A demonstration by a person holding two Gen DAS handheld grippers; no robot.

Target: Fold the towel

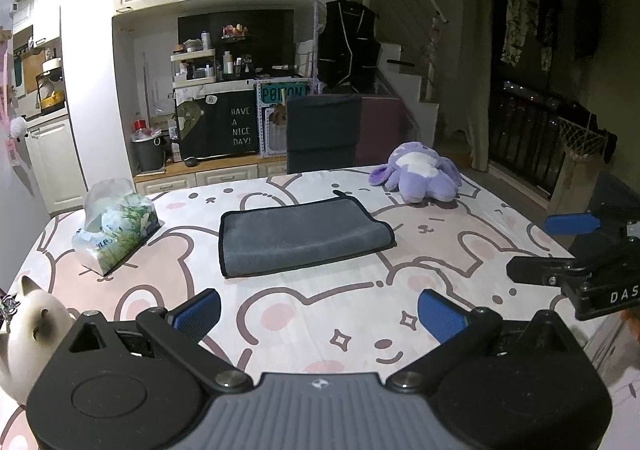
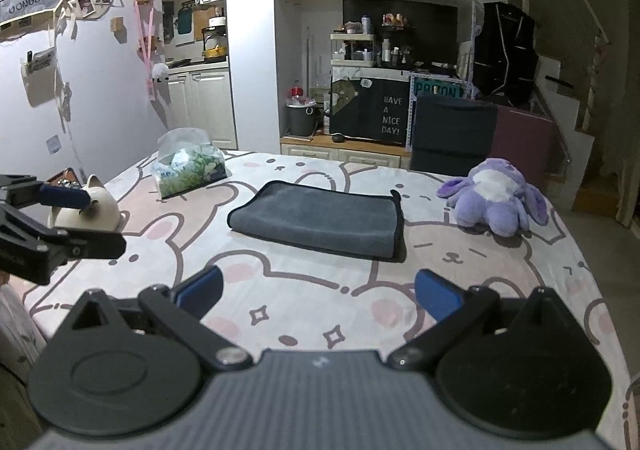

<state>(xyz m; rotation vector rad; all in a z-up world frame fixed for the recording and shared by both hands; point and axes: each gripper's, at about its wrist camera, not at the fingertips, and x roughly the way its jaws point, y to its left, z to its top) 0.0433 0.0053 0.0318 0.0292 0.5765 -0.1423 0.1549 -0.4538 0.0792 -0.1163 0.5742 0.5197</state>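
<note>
A grey towel point(image 1: 302, 236) with a dark edge lies folded on the table point(image 1: 340, 306) with the pink bear cloth; it also shows in the right wrist view point(image 2: 320, 224). My left gripper point(image 1: 320, 314) is open and empty, above the table in front of the towel and apart from it. My right gripper point(image 2: 318, 292) is open and empty, also short of the towel. The right gripper shows at the right edge of the left wrist view point(image 1: 560, 246), the left gripper at the left edge of the right wrist view point(image 2: 76, 218).
A tissue pack point(image 1: 116, 226) lies left of the towel. A purple plush toy point(image 1: 420, 172) sits at the far right. A white cat figure point(image 1: 32, 326) stands at the near left corner. A dark chair point(image 1: 322, 132) stands behind the table.
</note>
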